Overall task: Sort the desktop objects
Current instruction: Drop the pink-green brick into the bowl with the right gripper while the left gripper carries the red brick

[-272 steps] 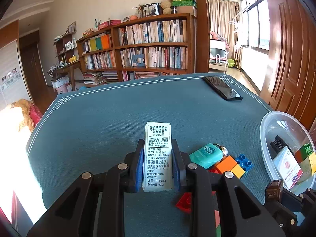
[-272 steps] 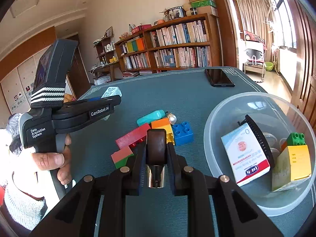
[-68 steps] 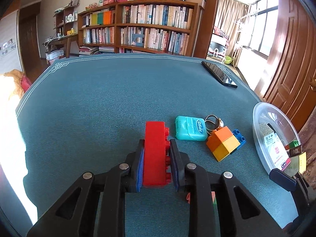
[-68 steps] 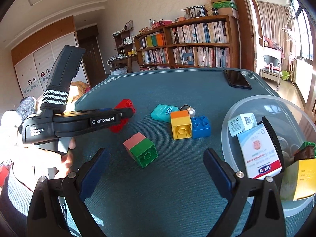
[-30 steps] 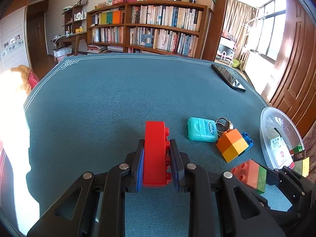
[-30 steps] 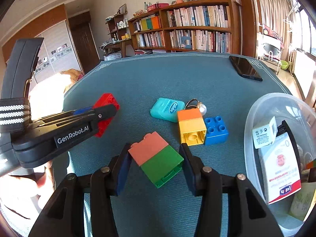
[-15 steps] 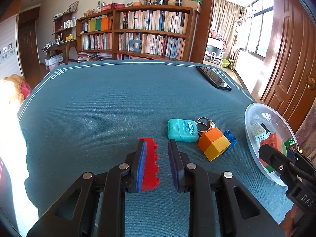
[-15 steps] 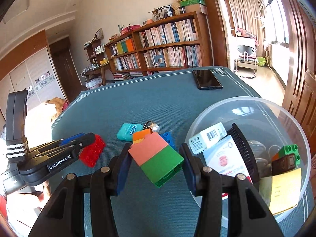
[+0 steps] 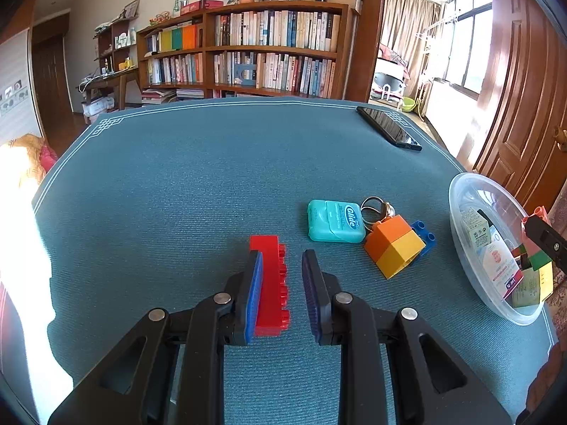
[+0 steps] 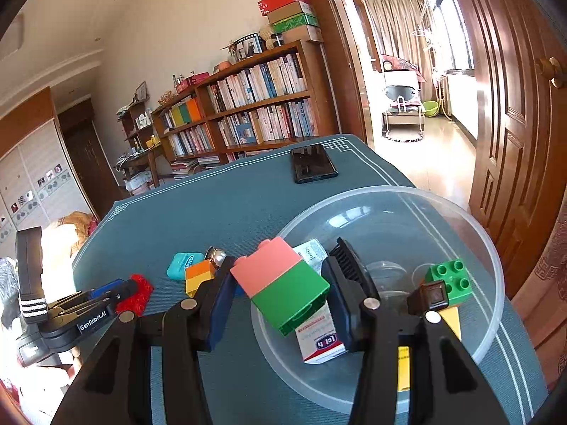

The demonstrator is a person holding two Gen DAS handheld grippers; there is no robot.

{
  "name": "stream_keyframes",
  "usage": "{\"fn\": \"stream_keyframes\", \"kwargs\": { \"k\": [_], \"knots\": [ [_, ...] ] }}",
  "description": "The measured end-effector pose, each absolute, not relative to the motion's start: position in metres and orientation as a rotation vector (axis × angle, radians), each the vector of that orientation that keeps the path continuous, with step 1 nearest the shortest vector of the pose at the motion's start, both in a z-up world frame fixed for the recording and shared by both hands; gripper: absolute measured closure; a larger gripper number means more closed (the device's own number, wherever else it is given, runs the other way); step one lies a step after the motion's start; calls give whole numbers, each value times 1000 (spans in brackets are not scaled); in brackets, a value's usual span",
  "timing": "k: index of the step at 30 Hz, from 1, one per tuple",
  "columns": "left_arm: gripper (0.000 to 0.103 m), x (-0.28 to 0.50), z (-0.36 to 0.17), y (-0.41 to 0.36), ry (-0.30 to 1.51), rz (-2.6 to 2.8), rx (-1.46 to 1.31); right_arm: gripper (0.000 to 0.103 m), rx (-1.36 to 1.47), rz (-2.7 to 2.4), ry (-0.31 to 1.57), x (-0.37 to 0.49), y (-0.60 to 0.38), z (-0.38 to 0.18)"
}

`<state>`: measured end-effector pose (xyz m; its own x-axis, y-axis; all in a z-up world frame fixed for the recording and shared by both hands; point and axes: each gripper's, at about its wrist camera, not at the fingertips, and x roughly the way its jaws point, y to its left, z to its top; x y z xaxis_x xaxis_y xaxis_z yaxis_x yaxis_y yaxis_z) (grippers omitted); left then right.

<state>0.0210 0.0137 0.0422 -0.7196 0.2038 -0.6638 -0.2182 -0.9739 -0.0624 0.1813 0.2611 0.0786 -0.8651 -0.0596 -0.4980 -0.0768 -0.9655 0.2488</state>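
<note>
Left gripper (image 9: 281, 292): we see jaws slightly parted; red brick (image 9: 271, 285) lies between them on the table (image 9: 177, 194), against the left pad, clear of the right.
Right gripper (image 10: 278, 301): we see it clamped on pink-green block (image 10: 283, 288), above the clear bowl (image 10: 492, 248).
Open room: we note bare cloth left and ahead; floss box (image 9: 335, 221) and orange-yellow block (image 9: 395, 246) close on the right.

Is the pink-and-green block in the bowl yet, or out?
Out: the pink-and-green block is clamped in the right gripper, raised above the near edge of the clear bowl, not resting inside.
</note>
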Motion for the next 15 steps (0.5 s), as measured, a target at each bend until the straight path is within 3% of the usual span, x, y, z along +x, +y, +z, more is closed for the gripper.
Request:
{"fn": "stream_keyframes", "kwargs": {
  "k": [5,7,9,13,15],
  "knots": [
    [73,23,41,16,57,2723,-1036,50,-767,2925,462,181,286,82],
    [55,24,40,13,43,2723,-1034,49,-751,2897,471,180,295,84],
    [47,22,37,11,29,2727,-1055,49,-726,2866,469,180,304,85],
    [47,20,31,4,13,2741,-1091,47,-718,2818,470,173,318,83],
    [47,19,29,2,1,2733,-1109,38,-715,2799,489,173,323,80]
  ]
}}
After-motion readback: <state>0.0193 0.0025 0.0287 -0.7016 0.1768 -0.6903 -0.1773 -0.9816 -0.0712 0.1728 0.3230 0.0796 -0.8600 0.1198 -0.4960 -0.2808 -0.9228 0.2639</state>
